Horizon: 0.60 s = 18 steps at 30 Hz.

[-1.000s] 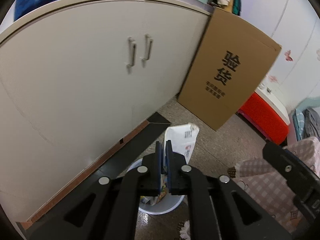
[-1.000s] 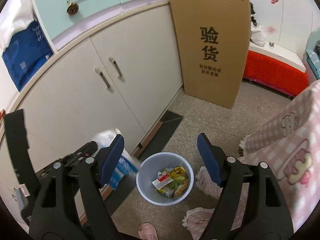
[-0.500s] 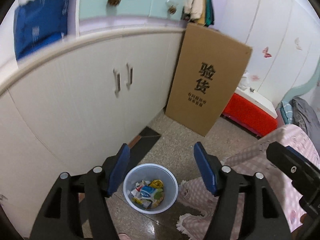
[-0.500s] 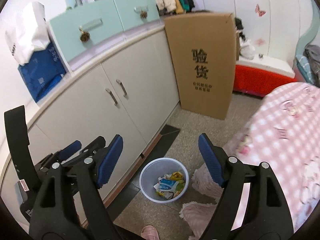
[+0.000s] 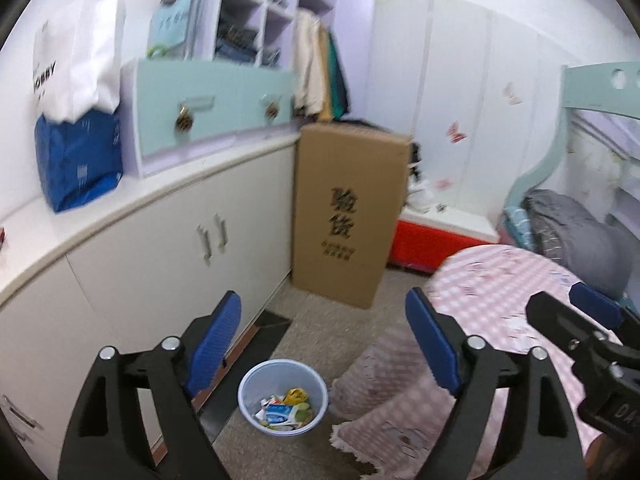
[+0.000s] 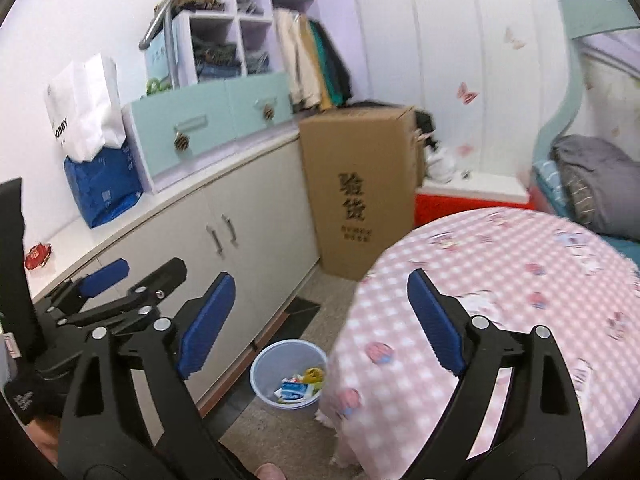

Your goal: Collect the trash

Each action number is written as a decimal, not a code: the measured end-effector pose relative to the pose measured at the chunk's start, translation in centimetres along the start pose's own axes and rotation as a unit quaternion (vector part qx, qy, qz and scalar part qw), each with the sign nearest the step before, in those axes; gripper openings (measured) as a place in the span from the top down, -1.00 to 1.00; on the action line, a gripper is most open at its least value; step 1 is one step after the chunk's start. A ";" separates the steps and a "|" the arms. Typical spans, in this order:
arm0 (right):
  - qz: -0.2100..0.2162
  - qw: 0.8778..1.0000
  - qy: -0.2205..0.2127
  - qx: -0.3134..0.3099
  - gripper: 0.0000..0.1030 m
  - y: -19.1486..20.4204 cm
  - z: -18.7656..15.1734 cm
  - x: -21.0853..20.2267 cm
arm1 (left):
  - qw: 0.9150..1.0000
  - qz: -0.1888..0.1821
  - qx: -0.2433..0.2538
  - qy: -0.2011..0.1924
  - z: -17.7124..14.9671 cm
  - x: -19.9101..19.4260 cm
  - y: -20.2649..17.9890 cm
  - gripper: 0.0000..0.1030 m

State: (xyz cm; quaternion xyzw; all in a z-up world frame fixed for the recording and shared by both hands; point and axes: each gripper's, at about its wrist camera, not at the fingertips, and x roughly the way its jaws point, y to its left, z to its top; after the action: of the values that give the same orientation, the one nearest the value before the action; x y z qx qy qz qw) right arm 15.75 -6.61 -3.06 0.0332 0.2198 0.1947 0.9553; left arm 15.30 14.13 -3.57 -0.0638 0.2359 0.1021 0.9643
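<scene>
Taking the trash bin (image 5: 283, 396) on the floor as the landmark, and going from the left: the long cream cabinet (image 5: 160, 256) is running along the bin's left side, with a blue bag (image 5: 78, 160) and a white bag (image 5: 78, 60) sitting on its counter, up and to the left of the bin. A small red wrapper (image 6: 38, 255) is lying on that counter too, far to the left of the bin in the right wrist view; this looks like the next piece of trash, though it is blurred. The bin itself is holding several wrappers and cartons already.

The left gripper (image 5: 322, 344) is hanging above the bin, its jaws opening with nothing between them. The right gripper (image 6: 320, 322) is just to the bin's right and above it, its jaws also opening and empty. Behind the bin a tall cardboard box (image 5: 344, 216) is leaning against the cabinet's end, and to the bin's right a pink checked cloth (image 6: 500, 300) is draping over a round table, its hem reaching the floor beside the bin.

To do this step well, the person should be looking for remaining litter before moving off, keeping both sets of jaws wide and clear of the cloth's edge, which could snag. Reaching for the wrapper suits the left gripper, being nearer the counter; a flat, crinkly packet probably needs a pinch on one raised edge, not a press from above.
</scene>
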 end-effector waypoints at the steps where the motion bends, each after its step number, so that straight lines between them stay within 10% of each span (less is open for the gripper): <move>1: -0.006 1.000 -0.009 0.000 -0.73 -0.3 -0.3 -1.5 | 1.000 -0.007 0.006 -0.011 -0.1 -1.5 -0.6 -0.64; 18: -0.093 0.988 -0.123 -0.003 -0.86 -0.8 -6.0 -17.2 | 0.989 -0.071 0.076 -0.106 -4.2 -15.9 -6.1 -0.81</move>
State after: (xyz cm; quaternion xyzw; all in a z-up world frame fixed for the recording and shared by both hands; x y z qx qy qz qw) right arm -0.77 -14.08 -1.57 0.0332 0.1020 0.1003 0.9892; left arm 1.03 4.82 0.63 0.0045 0.1341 0.0217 0.9907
